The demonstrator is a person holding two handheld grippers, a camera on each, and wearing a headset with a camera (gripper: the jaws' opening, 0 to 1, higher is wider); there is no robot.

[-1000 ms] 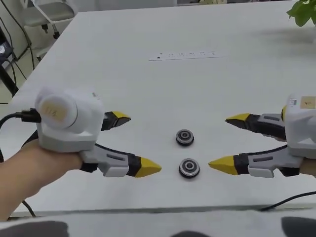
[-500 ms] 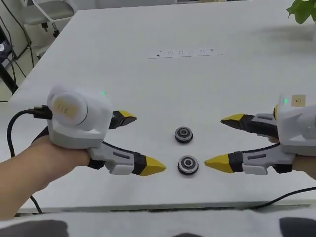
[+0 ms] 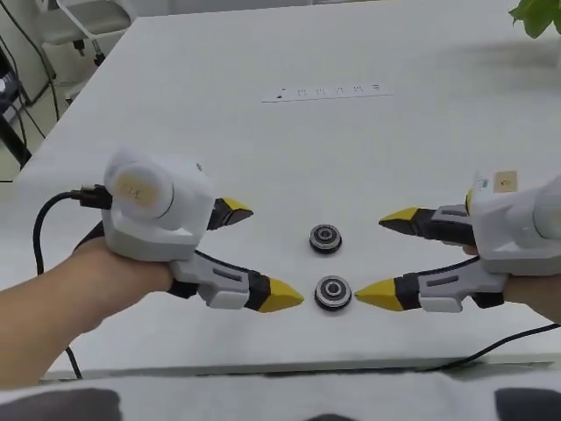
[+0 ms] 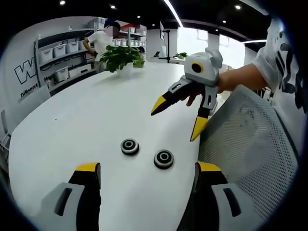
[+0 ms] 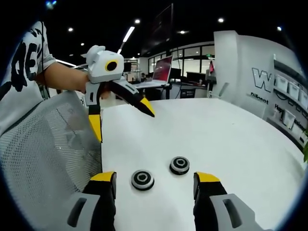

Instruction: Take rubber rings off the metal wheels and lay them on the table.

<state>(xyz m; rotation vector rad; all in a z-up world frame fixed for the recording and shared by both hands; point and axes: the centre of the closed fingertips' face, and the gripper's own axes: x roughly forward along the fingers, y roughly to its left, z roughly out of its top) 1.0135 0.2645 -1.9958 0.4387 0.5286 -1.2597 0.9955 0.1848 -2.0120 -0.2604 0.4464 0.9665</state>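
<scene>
Two small metal wheels with black rubber rings lie flat on the white table. The near wheel (image 3: pixel 333 293) (image 4: pixel 163 159) (image 5: pixel 143 179) sits between the lower tips of both grippers. The far wheel (image 3: pixel 325 238) (image 4: pixel 130 146) (image 5: pixel 179 164) lies just behind it. My left gripper (image 3: pixel 263 254) (image 4: pixel 147 168) is open, a short way left of the wheels. My right gripper (image 3: pixel 370 258) (image 5: pixel 154 178) is open too, facing it from the right. Neither touches a wheel. Across the table, the right gripper (image 4: pixel 175 120) faces the left gripper view and the left gripper (image 5: pixel 122 120) faces the right gripper view.
A white power strip (image 3: pixel 326 92) lies flat at mid-table, further back. A green plant (image 3: pixel 536 17) (image 4: pixel 120 55) stands at the far right corner. The table's front edge (image 3: pixel 263 364) runs close below the grippers. A mesh chair (image 4: pixel 245 144) (image 5: pixel 43 144) sits by that edge. A cable (image 3: pixel 500 346) trails off right.
Both grippers have moved inward toward the wheels, the left one rightward and the right one leftward. Their lower tips now flank the near wheel closely. The wheels have not moved.
</scene>
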